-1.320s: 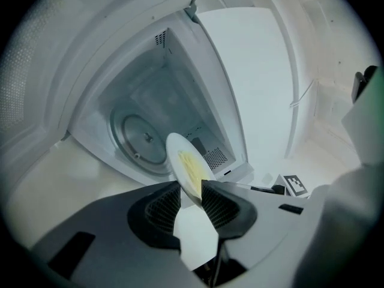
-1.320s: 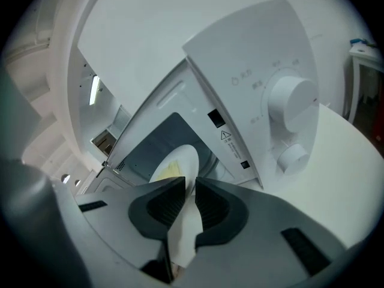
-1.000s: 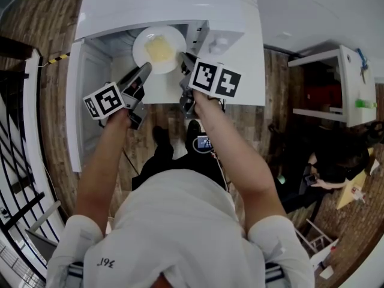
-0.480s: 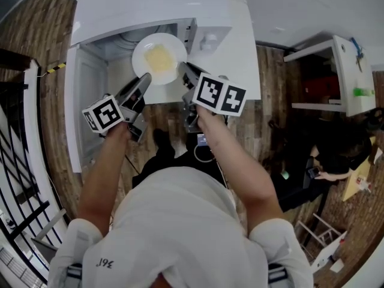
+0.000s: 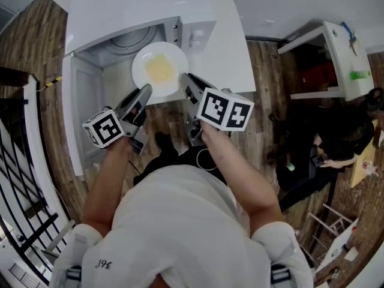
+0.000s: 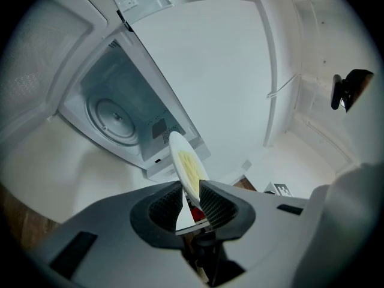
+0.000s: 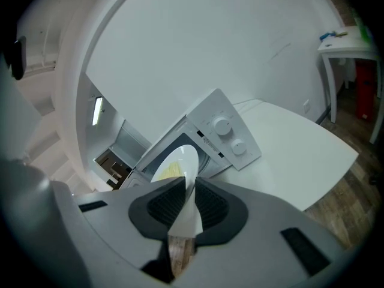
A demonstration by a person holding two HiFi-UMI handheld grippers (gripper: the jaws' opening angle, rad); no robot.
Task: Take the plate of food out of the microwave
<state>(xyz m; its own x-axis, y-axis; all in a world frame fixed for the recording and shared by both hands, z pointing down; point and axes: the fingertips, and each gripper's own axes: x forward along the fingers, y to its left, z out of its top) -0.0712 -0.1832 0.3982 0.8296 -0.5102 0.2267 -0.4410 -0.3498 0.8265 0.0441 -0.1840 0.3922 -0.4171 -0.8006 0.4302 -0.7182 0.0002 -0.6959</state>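
Head view: plate (image 5: 139, 71) with pale yellow food (image 5: 160, 69) sits at the mouth of the white microwave (image 5: 132, 11), whose door (image 5: 81, 119) is swung wide open to the left. Left gripper (image 5: 144, 92) bites the near-left rim and right gripper (image 5: 189, 80) the near-right rim, so the plate is carried between the two and rests on nothing I can see. Left gripper view: jaws are clamped on the rim edge-on and have just been closing further, with the plate between the pads. Bare turntable (image 6: 114, 116) shows inside the cavity behind, well apart from the plate. Right gripper view: jaws are likewise clenched on the rim, with the thin white edge running down between the pads. Microwave front with its two knobs (image 7: 231, 138) lies just beyond the plate, and white table (image 7: 300, 143) stretches bare to the right. Judgement: the step in hand is the withdrawal, with the plate lifted off the turntable and about at the opening, so the task is well along but the plate is not yet set down. Next move calls for both hands drawing back together at one pace, with the rim held level so the food does not slide. After that comes a free patch of table, and both grips should hold until the plate rests there.
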